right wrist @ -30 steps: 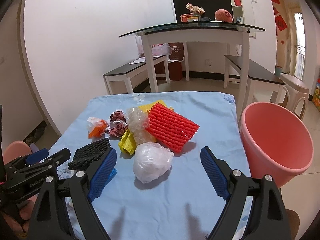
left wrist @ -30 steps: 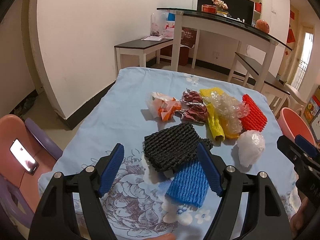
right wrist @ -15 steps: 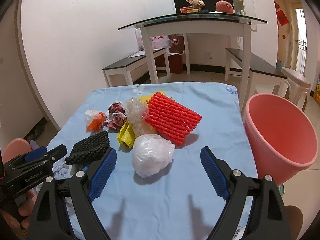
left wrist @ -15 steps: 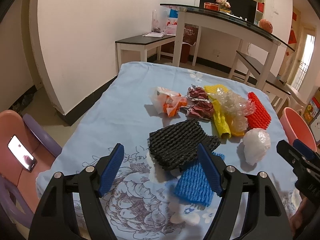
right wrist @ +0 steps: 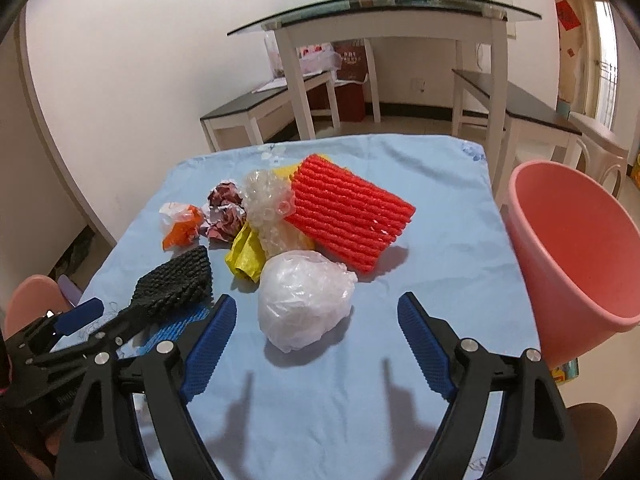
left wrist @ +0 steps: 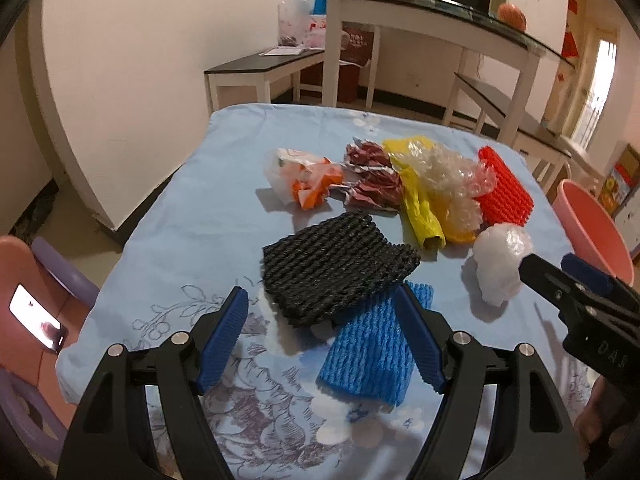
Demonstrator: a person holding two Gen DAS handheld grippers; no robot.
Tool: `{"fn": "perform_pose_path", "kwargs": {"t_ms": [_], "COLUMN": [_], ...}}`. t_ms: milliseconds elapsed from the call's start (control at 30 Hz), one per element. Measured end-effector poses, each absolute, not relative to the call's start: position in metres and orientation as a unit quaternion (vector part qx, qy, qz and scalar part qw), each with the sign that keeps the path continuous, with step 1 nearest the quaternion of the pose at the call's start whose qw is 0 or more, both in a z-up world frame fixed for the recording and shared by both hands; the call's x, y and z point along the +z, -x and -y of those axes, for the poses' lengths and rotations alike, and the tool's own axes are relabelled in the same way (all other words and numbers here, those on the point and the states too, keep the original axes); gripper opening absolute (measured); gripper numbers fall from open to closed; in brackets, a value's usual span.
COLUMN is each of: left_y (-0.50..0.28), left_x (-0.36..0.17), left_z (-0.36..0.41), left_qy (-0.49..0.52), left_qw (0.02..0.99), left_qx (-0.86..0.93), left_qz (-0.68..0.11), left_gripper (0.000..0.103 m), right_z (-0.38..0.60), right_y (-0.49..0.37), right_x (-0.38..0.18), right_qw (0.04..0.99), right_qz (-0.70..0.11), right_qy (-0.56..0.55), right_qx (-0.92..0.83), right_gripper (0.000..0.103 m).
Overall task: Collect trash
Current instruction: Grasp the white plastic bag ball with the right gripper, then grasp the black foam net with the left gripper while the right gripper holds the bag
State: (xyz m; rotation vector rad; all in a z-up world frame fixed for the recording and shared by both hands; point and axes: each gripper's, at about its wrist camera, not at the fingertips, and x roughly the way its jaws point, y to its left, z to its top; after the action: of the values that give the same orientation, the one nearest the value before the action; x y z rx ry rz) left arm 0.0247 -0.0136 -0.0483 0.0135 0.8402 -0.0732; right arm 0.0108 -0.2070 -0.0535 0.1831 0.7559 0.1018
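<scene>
My left gripper [left wrist: 322, 320] hangs wide open above the near edge of a table under a light blue cloth [left wrist: 208, 200], holding nothing. Between its fingers lie a black foam net [left wrist: 336, 264] overlapping a blue foam net [left wrist: 372, 356]. My right gripper [right wrist: 316, 322] is also spread open and empty, with a white plastic bag ball [right wrist: 302, 300] just ahead of it. Behind the ball sit a red foam net [right wrist: 348, 216], bubble wrap [right wrist: 268, 208], a yellow bag [right wrist: 246, 256], crumpled maroon paper [right wrist: 226, 216] and an orange wrapper [right wrist: 180, 224]. A pink bin [right wrist: 576, 256] stands off the table's right edge.
</scene>
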Motion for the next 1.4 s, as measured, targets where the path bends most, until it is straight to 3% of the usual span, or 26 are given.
{"fn": "perform_pose_path", "kwargs": {"t_ms": [367,433,600,700,933,1400], "left_y": [-0.047,-0.049,-0.052,-0.053,-0.05,-0.043], "left_x": [-0.062,-0.063,-0.067,-0.068,-0.067,-0.057], "left_z": [0.013,0.012,0.008,0.007,0.003,-0.008], "left_qy": [-0.014,-0.014,-0.006,-0.003,0.004,0.022], "left_qw": [0.901,0.9,0.896,0.896,0.896,0.901], "left_qx": [-0.041,-0.045,-0.056,-0.062,-0.073,-0.083], "left_qz": [-0.432,-0.434,-0.44,-0.44,-0.438,-0.426], "left_gripper": [0.076,0.069,0.068,0.068,0.068,0.068], "right_z": [0.202,0.2,0.197,0.197,0.194,0.197], "right_y": [-0.037,-0.041,-0.048,-0.052,-0.059,-0.05], "right_x": [-0.06,-0.062,-0.069,-0.073,-0.082,-0.076], "right_qw": [0.912,0.909,0.901,0.897,0.89,0.896], "right_qz": [-0.396,-0.402,-0.419,-0.428,-0.443,-0.432], "right_qy": [-0.098,-0.099,-0.1,-0.099,-0.096,-0.09], "right_qx": [0.049,0.048,0.044,0.041,0.038,0.041], "right_gripper": [0.079,0.078,0.074,0.069,0.048,0.038]}}
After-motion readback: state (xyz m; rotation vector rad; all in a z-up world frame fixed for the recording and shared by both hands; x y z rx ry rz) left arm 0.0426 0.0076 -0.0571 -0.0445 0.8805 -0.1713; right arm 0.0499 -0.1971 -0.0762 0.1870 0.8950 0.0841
